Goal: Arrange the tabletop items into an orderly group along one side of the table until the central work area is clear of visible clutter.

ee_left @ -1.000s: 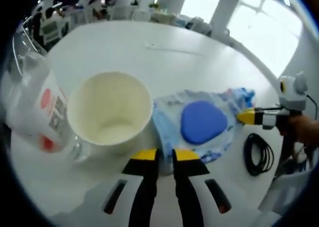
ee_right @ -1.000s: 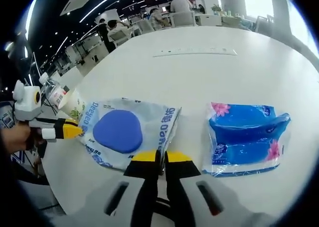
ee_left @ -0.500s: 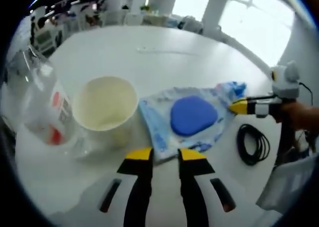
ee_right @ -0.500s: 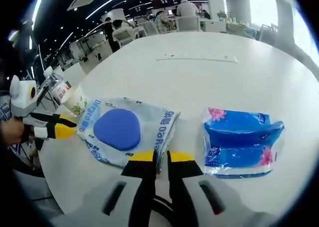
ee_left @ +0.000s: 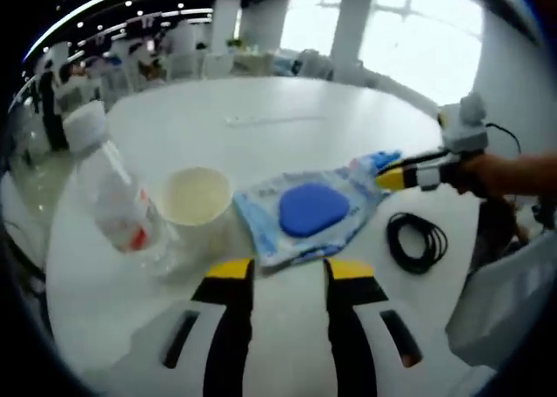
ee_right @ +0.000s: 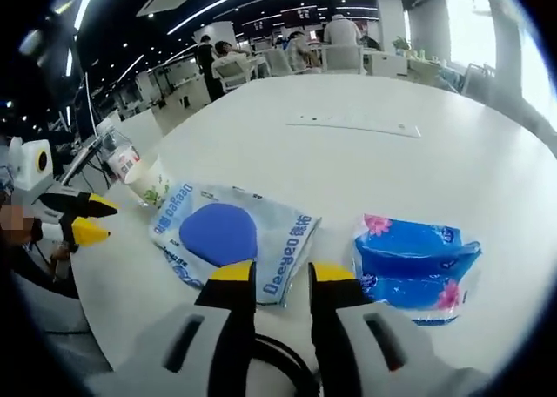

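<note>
Now both grippers, left gripper (ee_left: 287, 271) and right gripper (ee_right: 282, 273), parted, flanking pouch (ee_right: 231, 240).

In the left gripper view the clear plastic bottle (ee_left: 117, 207) is blurred, so the print on its red-and-white label cannot be read, and its base merges with the glare on the counter (ee_left: 261, 101). The blue tissue pack (ee_left: 376, 162) is mostly hidden behind the wipes packet (ee_left: 305, 212); just a corner shows. The person's arm (ee_left: 513, 172) is cut off at the right edge. In the right gripper view the paper cup (ee_right: 153, 186) is partly hidden behind the wipes packet's edge, and the bottle's (ee_right: 122, 158) label is too small to read. The thin strip (ee_right: 357, 124) lying far across the counter is too small to identify.
</note>
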Demonstrator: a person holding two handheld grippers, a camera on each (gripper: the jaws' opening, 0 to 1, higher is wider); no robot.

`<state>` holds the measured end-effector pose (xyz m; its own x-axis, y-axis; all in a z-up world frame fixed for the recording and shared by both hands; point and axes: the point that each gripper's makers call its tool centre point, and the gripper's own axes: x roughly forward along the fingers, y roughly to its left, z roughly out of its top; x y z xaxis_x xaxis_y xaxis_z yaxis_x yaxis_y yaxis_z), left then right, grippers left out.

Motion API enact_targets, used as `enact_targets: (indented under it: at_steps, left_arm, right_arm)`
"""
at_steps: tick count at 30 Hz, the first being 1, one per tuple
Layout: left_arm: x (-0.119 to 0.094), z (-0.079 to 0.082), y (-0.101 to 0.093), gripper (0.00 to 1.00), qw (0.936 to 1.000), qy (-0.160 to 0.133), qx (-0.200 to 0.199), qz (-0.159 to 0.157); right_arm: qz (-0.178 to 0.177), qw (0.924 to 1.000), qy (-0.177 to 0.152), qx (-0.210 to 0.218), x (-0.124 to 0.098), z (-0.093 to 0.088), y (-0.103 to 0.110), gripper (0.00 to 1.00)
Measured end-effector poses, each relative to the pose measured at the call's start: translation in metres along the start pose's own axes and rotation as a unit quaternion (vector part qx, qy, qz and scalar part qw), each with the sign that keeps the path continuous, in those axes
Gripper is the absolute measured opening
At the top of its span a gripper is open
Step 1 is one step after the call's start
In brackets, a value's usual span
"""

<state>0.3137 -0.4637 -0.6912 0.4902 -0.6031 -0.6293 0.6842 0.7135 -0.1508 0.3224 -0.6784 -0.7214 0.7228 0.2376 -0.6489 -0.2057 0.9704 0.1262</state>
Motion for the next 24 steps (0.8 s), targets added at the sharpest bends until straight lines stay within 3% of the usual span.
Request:
enact_targets:
  at_steps: [12, 16, 17, 19, 24]
  left_arm:
    - [-0.047, 0.003, -0.011, 0.5, 0.9983, -0.03, 0.049, -0.012]
    - [-0.065, 0.005, -0.012, 0.51, 0.9971, -0.046, 0.058, -0.017]
    - [-0.07, 0.003, -0.011, 0.53, 0.997, -0.044, 0.061, -0.016]
    - [-0.077, 0.002, -0.009, 0.55, 0.9971, -0.044, 0.06, -0.014]
    - [-0.098, 0.002, -0.005, 0.61, 0.9964, -0.063, 0.056, -0.001]
  right_arm:
    - [0.018, 0.9958, -0.006, -0.089, -0.022, 0.012, 0.005, 0.39]
    - [0.017, 0.9918, 0.001, -0.126, -0.029, 0.014, 0.001, 0.39]
    - [0.02, 0.9873, 0.011, -0.157, -0.031, 0.012, -0.001, 0.39]
    - [0.021, 0.9844, 0.015, -0.174, -0.034, 0.011, -0.003, 0.4]
    - [0.021, 0.9813, 0.023, -0.19, -0.039, 0.014, -0.015, 0.44]
